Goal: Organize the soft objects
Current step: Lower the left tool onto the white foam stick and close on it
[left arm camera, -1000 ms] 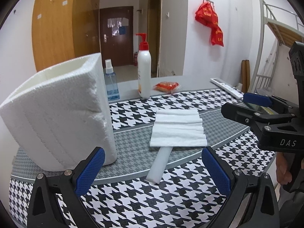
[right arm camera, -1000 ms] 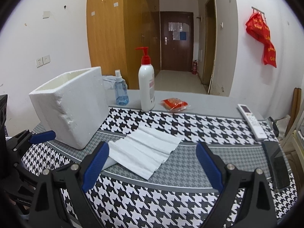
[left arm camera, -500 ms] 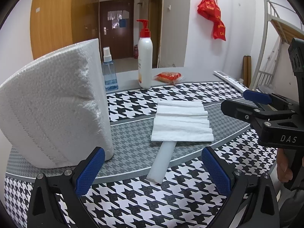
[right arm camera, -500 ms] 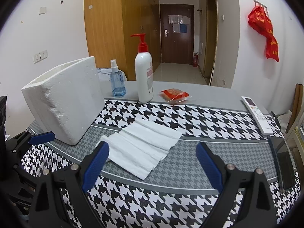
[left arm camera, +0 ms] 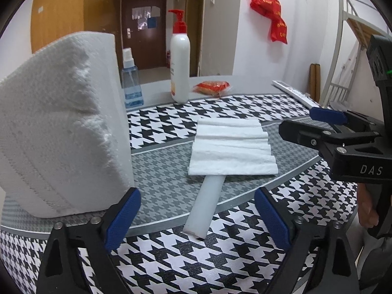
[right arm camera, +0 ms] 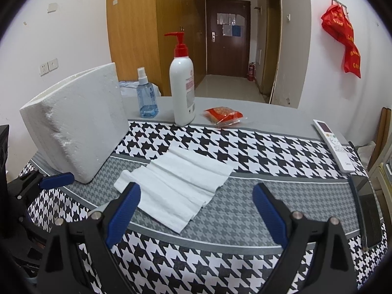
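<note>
Blue-padded fingers of the left gripper [left arm camera: 196, 216] and the right gripper [right arm camera: 196, 214] are spread wide and grasp nothing above the houndstooth tablecloth [right arm camera: 196, 264]. Just beyond them the folded white towel [right arm camera: 176, 188] lies flat, overlapping a white foam strip [left arm camera: 205, 205], with the polystyrene box [right arm camera: 73, 122] upright beside the towel. Behind the towel stand a spray bottle [right arm camera: 147, 98] and pump bottle [right arm camera: 182, 90].
</note>
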Demonstrator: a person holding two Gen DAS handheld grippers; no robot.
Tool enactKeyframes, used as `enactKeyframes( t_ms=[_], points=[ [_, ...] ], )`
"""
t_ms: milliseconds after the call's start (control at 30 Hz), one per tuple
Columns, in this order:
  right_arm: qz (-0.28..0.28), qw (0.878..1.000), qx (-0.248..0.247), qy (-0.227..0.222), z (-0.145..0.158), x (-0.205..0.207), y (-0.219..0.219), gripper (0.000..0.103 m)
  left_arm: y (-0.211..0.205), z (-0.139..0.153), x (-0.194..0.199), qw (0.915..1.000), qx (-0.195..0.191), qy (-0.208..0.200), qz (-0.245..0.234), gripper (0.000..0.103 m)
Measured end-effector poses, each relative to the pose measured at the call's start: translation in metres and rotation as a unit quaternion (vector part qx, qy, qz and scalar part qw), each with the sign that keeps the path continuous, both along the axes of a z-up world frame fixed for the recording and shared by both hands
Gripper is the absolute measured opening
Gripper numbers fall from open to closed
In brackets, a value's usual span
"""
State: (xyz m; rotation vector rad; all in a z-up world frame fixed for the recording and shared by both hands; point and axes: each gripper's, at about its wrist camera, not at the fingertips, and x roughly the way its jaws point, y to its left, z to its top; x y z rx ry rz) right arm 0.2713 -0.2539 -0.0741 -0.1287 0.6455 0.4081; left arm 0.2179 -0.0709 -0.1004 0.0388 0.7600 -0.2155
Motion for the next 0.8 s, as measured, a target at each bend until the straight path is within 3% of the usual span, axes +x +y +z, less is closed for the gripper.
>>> enactKeyframes(
  t_ms=[400,800],
  points=[
    [0.017,0.999,-0.015,0.024,-0.015,0.017,0.013,0.095,-0.003,-0.010,0.008,0.9993,0.004,0.028,-0.026,0.062],
    [0.037,0.998,-0.021,0.049,-0.026,0.031,0.023,0.095,-0.006,-0.013,0.012,0.9982,0.006,0.038,-0.046,0.049]
  ],
)
